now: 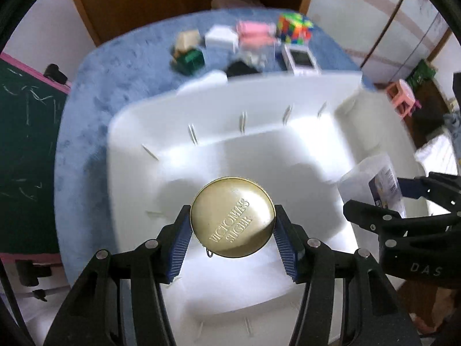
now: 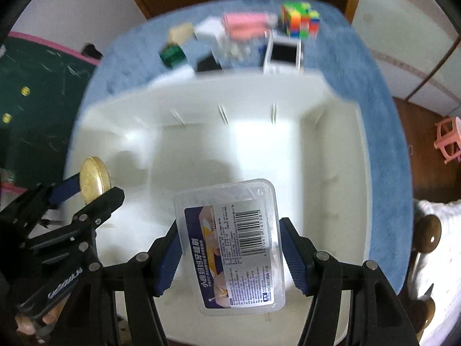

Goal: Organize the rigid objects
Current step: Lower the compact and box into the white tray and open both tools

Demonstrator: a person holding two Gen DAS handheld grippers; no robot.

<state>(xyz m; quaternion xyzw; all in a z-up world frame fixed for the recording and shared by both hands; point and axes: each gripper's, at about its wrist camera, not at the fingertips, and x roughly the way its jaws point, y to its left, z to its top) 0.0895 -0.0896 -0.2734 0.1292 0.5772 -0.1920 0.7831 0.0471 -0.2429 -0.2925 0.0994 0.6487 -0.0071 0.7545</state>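
My left gripper is shut on a round gold tin with embossed lettering, held above a large white plastic bin. My right gripper is shut on a clear plastic box with a barcode label, held over the same bin. The right gripper with the clear box shows at the right of the left wrist view. The left gripper with the gold tin shows at the left of the right wrist view.
Beyond the bin, on the blue cloth, lie a colourful puzzle cube, a pink object, a white box, a green block, a black item and a white device. A chalkboard stands left.
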